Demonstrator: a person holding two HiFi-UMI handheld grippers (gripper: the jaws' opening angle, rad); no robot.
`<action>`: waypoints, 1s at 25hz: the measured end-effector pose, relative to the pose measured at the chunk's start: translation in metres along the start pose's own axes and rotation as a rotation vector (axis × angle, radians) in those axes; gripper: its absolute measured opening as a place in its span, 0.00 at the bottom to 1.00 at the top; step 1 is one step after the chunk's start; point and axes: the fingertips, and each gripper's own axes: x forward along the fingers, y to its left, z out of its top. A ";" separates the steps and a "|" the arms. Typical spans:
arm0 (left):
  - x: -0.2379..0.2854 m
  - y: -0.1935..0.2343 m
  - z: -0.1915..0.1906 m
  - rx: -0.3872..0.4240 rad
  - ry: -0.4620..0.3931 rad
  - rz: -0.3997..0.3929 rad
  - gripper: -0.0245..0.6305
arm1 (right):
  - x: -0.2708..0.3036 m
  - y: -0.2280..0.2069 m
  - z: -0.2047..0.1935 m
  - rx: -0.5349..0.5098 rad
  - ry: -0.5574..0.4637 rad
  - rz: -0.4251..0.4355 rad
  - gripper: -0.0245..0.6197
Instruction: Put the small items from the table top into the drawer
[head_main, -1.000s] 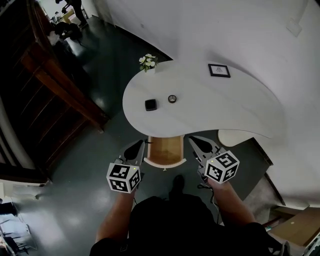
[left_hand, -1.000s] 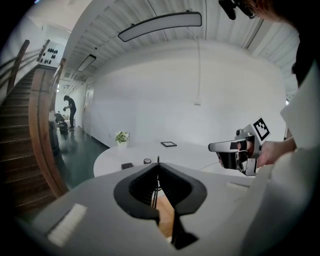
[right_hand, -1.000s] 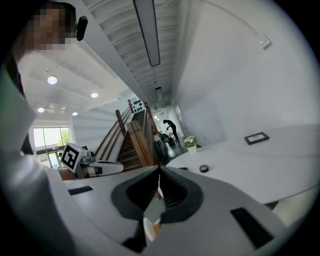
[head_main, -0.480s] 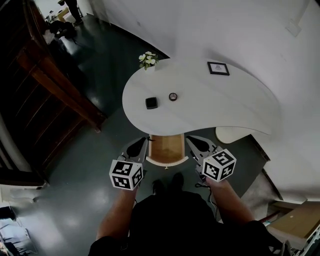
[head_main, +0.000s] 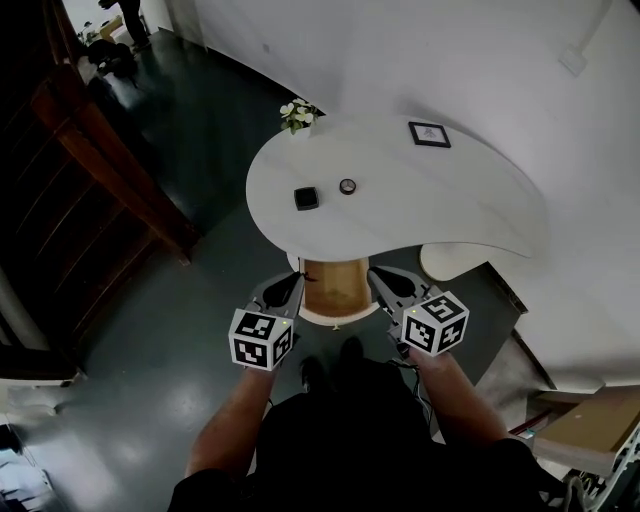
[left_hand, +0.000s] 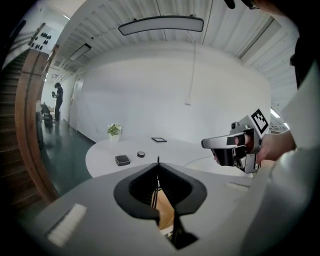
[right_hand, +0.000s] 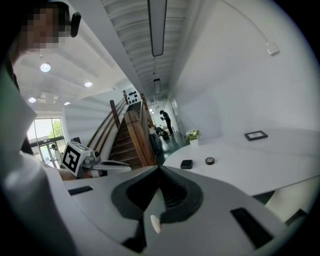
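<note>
A small black square box (head_main: 306, 198) and a small dark ring-shaped item (head_main: 347, 186) lie on the curved white table (head_main: 450, 200). Below the table's near edge a wooden drawer (head_main: 333, 286) stands pulled out, and its inside looks bare. My left gripper (head_main: 296, 279) hangs shut at the drawer's left side, my right gripper (head_main: 373, 273) shut at its right side; both hold nothing. In the left gripper view the box (left_hand: 122, 160) and ring (left_hand: 141, 154) lie beyond the closed jaws (left_hand: 158, 161). The right gripper view shows the same box (right_hand: 186, 163) and ring (right_hand: 210, 161) ahead.
A potted white flower (head_main: 297, 114) and a black picture frame (head_main: 429, 134) stand at the table's far side. A lower white round surface (head_main: 450, 262) juts out to the right of the drawer. A dark wooden staircase (head_main: 90, 150) runs along the left. A person (left_hand: 58, 100) stands far off.
Both grippers have edged forward along the open drawer's sides towards the table, and the head view has shifted with them. The items on the table have not moved.
</note>
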 end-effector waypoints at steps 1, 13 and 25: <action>0.003 0.001 -0.003 -0.008 0.007 -0.007 0.07 | 0.001 0.000 -0.002 0.000 0.005 -0.002 0.06; 0.066 -0.001 -0.055 -0.045 0.153 -0.049 0.07 | 0.017 -0.048 -0.051 0.068 0.088 -0.012 0.06; 0.133 -0.012 -0.142 0.014 0.386 -0.104 0.07 | 0.028 -0.092 -0.103 0.147 0.145 -0.011 0.06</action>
